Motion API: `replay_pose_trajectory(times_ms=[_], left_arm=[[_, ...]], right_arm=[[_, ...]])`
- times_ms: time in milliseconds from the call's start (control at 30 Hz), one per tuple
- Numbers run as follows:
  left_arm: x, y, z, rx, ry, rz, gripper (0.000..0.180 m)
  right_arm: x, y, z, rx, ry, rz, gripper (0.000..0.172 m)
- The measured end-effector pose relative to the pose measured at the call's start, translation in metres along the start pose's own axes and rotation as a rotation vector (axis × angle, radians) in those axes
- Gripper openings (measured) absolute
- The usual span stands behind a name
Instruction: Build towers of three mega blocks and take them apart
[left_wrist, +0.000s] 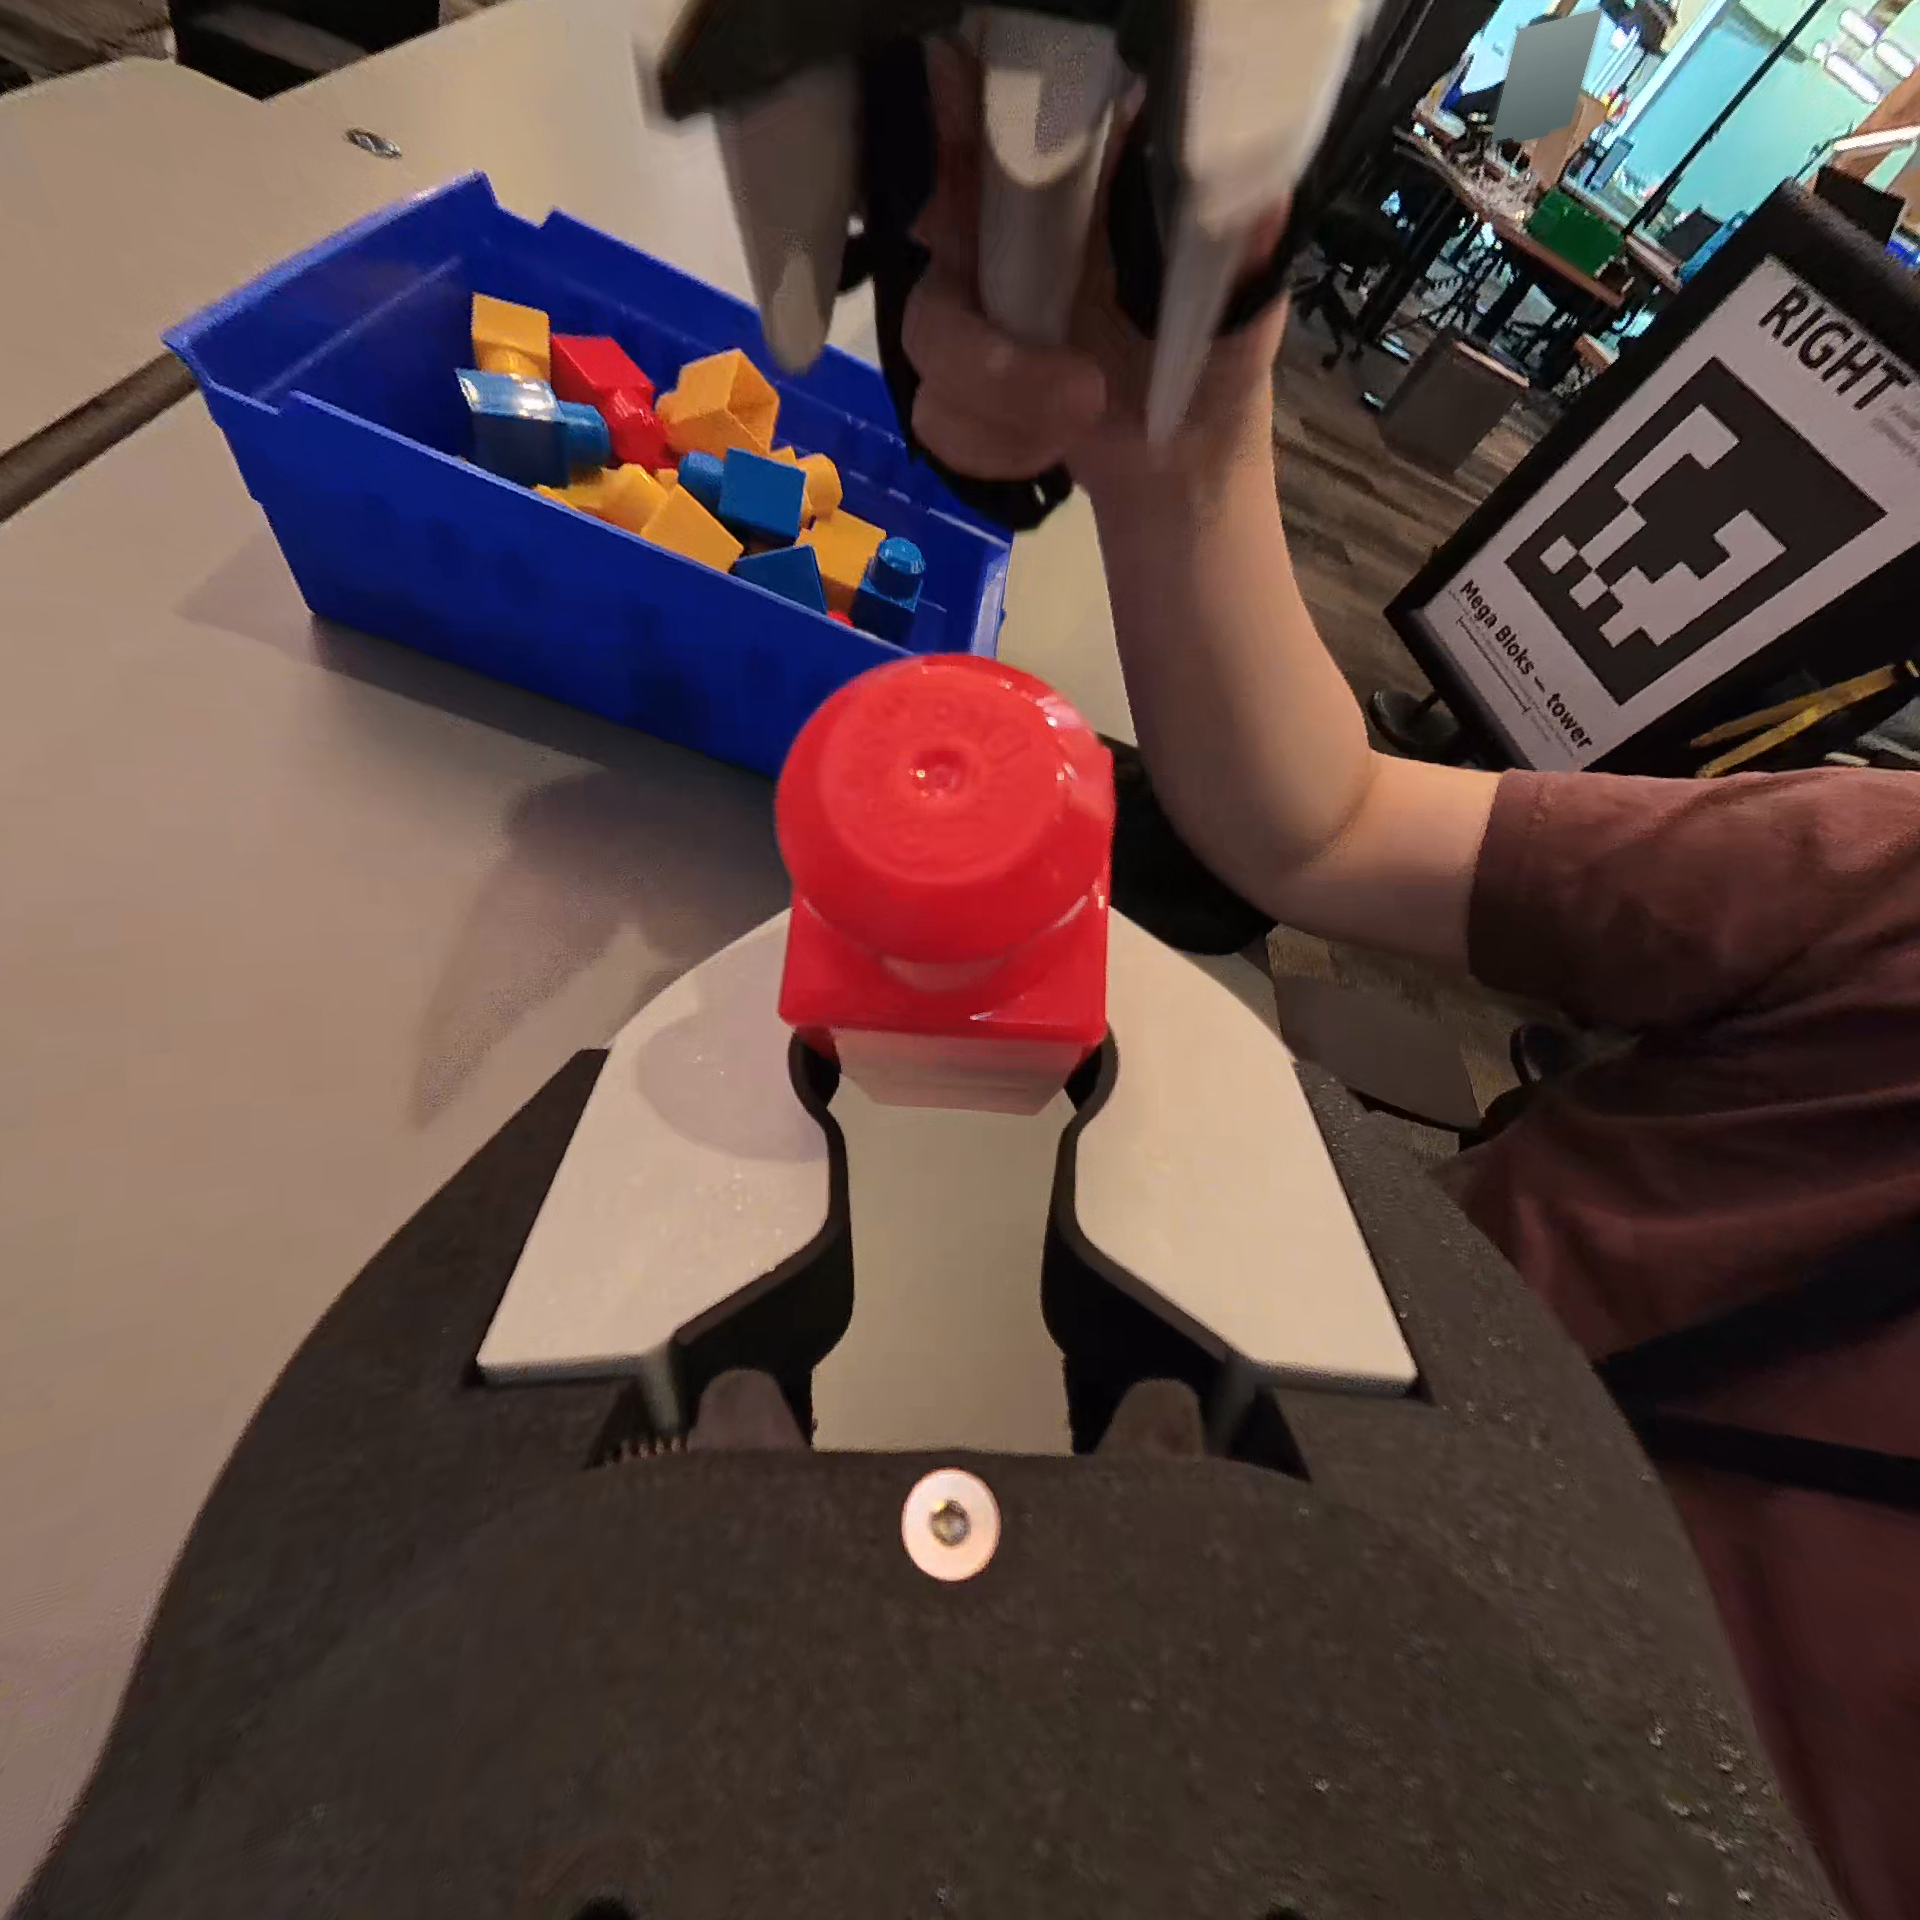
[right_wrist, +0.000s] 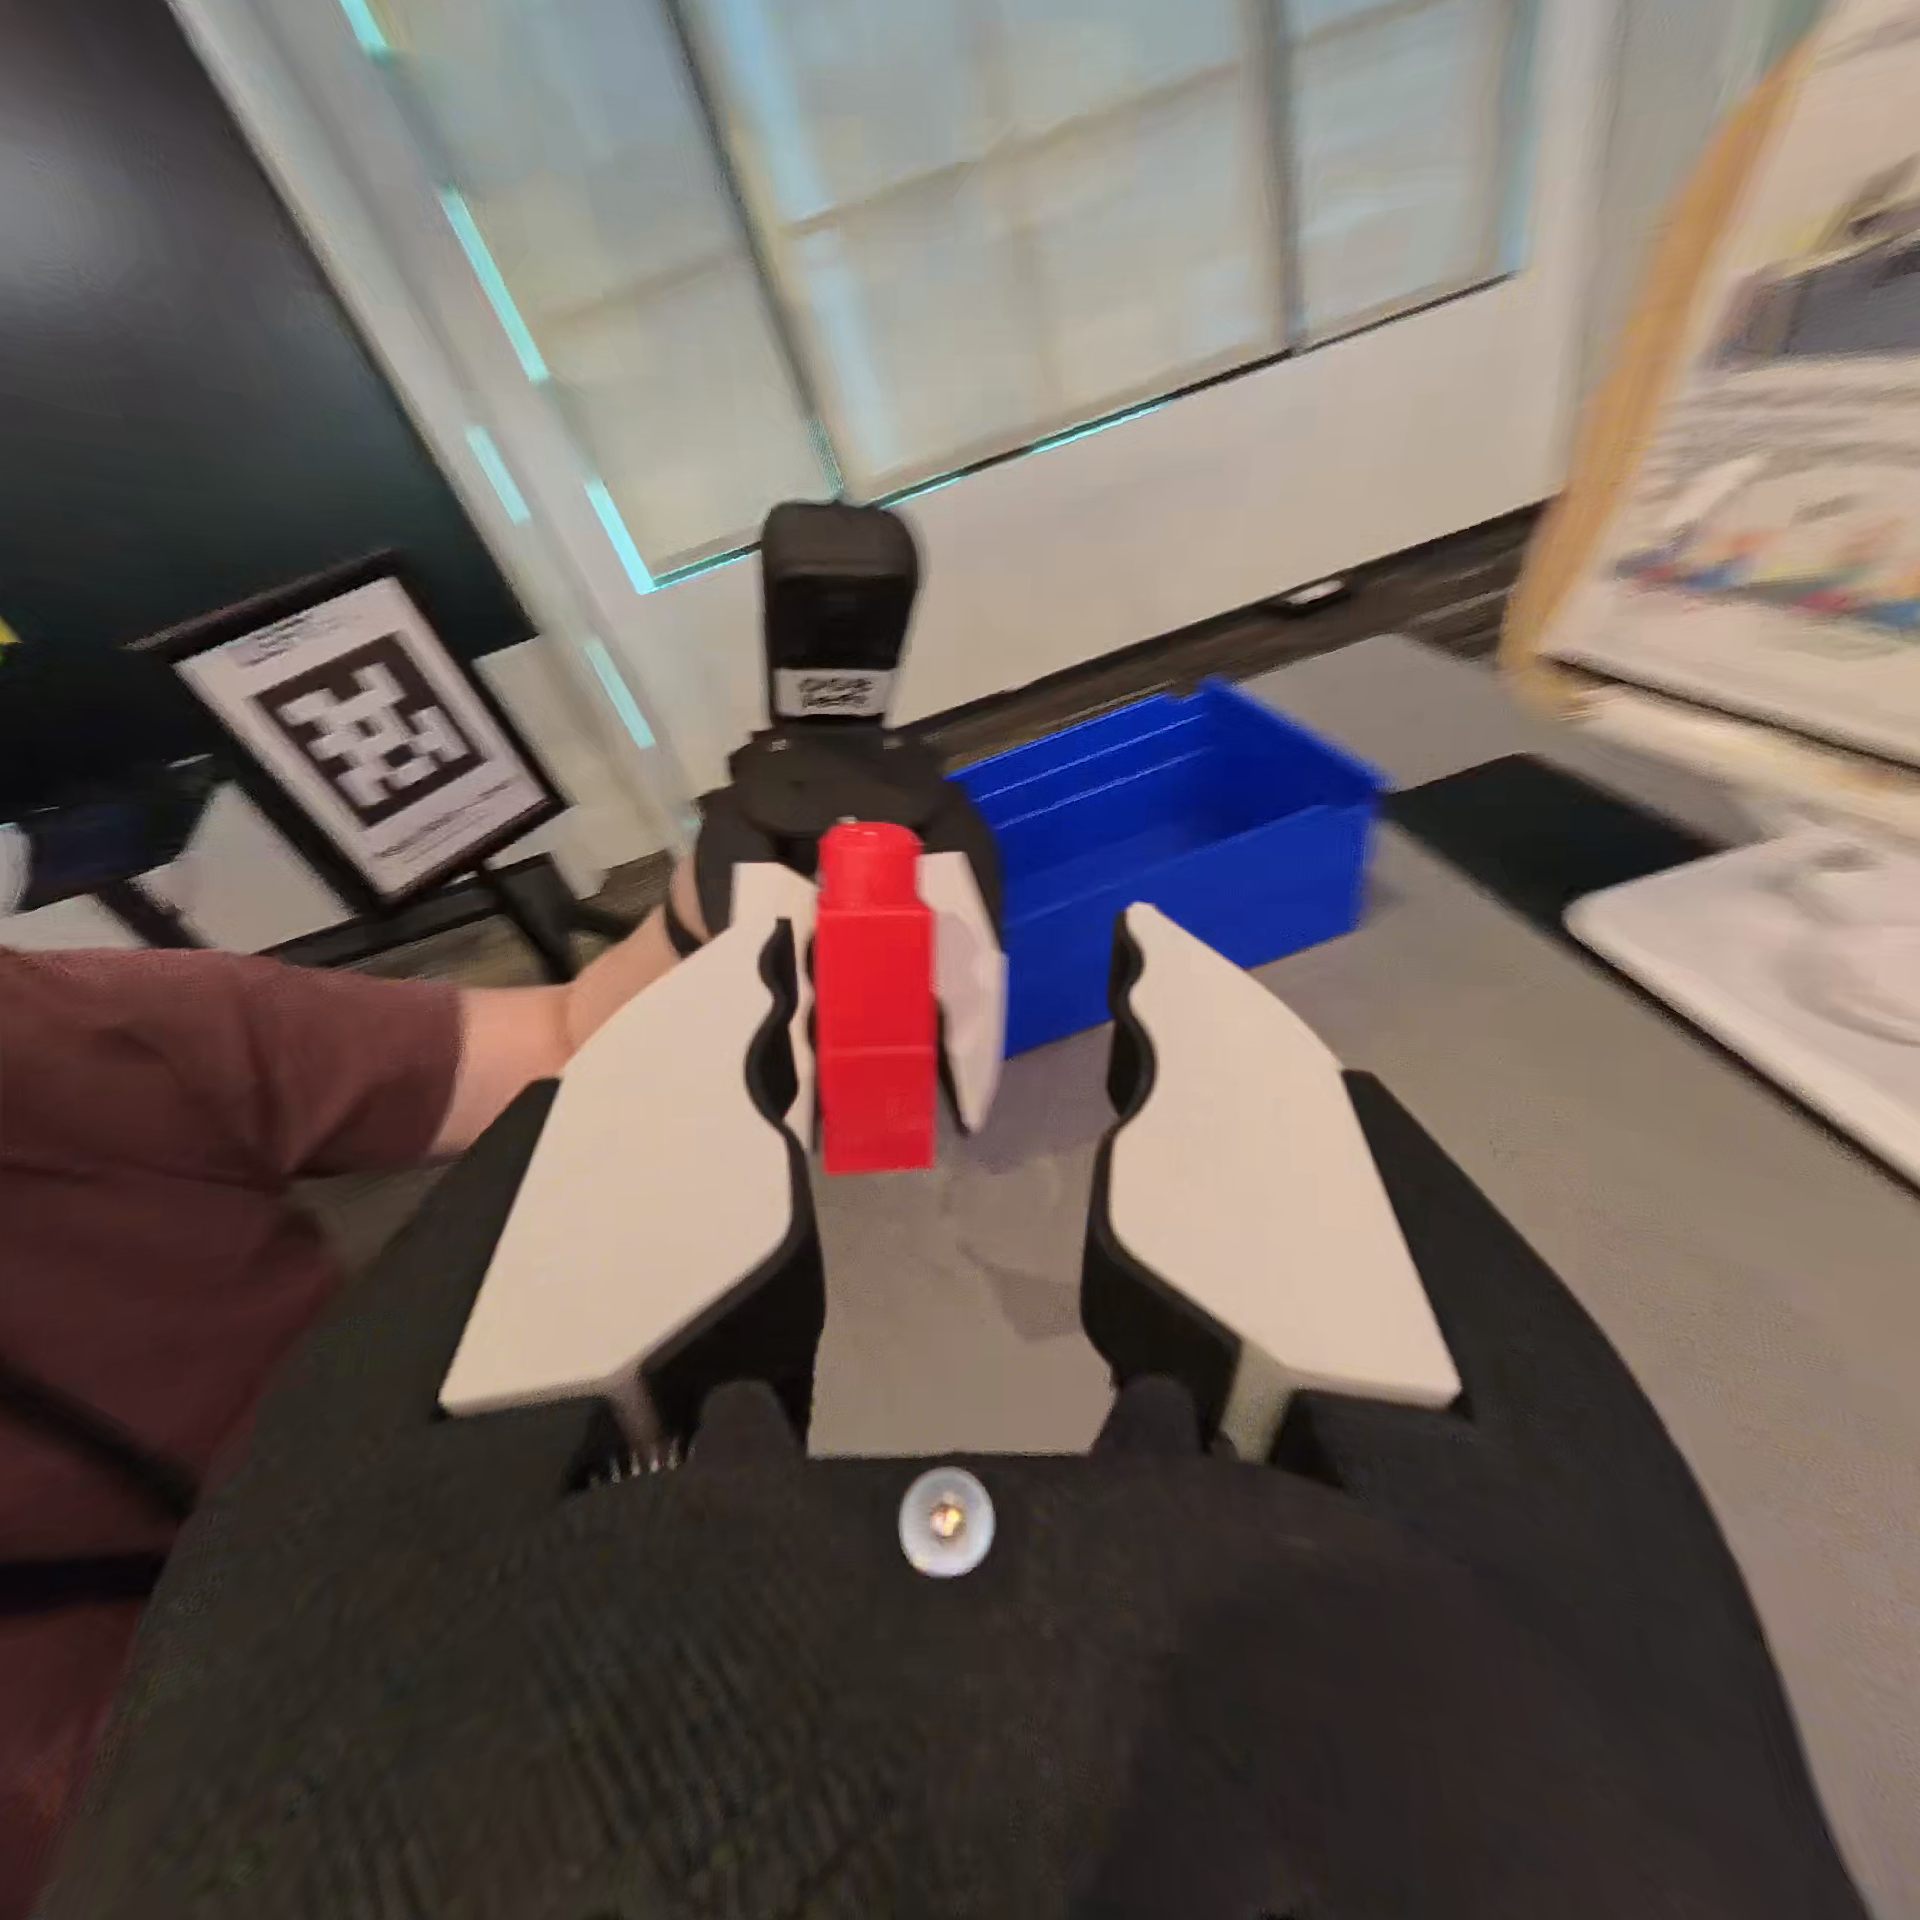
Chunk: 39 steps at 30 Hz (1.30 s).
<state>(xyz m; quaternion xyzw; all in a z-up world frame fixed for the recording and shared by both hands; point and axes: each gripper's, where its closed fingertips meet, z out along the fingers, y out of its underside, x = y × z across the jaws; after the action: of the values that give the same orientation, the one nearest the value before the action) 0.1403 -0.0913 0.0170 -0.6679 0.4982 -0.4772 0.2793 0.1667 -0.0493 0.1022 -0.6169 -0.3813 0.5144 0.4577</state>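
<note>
While the left tongs (left_wrist: 951, 1060) pinch a red block stack (left_wrist: 940, 883) standing on the desk (left_wrist: 260, 987), the right tongs (right_wrist: 951, 997) hang spread. A blue bin (left_wrist: 520, 582) of blocks sits at ten o'clock.

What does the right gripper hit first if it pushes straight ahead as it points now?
Probably the red block stack clamped in the left gripper, which sits just ahead between the right gripper's open tongs, nearer the left tong. Depth is unclear.

Left wrist view looks steeply down along its fingers, close over the red block stack (left_wrist: 940, 883), toward the blue bin (left_wrist: 540, 582) on the grey table (left_wrist: 208, 935). Right wrist view (lower, nearly level) faces the same stack (right_wrist: 873, 997) and bin (right_wrist: 1174, 862) from the opposite side.
</note>
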Motion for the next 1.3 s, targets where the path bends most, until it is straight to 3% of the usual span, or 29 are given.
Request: replay_pose_trajectory(times_ms=[167, 200, 233, 267, 467, 567, 1100, 1200, 1300], left_arm=[[0.002, 0.007, 0.006, -0.041, 0.001, 0.0, 0.041], [0.002, 0.008, 0.006, -0.044, 0.0, -0.001, 0.041], [0.0, 0.009, 0.007, -0.052, -0.011, -0.002, 0.041], [0.0, 0.009, 0.007, -0.054, -0.007, 0.003, 0.041], [-0.003, -0.009, 0.003, 0.078, 0.007, -0.034, 0.053], [-0.004, -0.02, 0.002, 0.171, 0.012, -0.019, 0.04], [0.001, -0.019, 0.005, 0.163, 0.107, -0.136, 0.038], [-0.002, 0.008, 0.023, 0.018, 0.059, -0.09, 0.038], [0.007, 0.006, 0.03, 0.03, 0.122, -0.108, 0.038]], right_arm=[[-0.012, 0.052, 0.058, -0.211, -0.05, 0.015, 0.065], [-0.014, 0.057, 0.063, -0.229, -0.061, 0.005, 0.058], [-0.021, 0.061, 0.064, -0.244, -0.111, 0.003, 0.04], [-0.024, 0.061, 0.065, -0.25, -0.13, 0.004, 0.036], [-0.018, 0.031, 0.054, -0.071, -0.092, 0.001, 0.036], [-0.014, 0.029, 0.052, -0.044, -0.098, 0.025, 0.036], [-0.008, 0.013, 0.055, 0.105, -0.048, 0.106, 0.036], [0.018, -0.023, 0.011, 0.329, 0.052, 0.141, 0.035], [0.05, -0.024, -0.044, 0.276, 0.149, 0.168, 0.035]])
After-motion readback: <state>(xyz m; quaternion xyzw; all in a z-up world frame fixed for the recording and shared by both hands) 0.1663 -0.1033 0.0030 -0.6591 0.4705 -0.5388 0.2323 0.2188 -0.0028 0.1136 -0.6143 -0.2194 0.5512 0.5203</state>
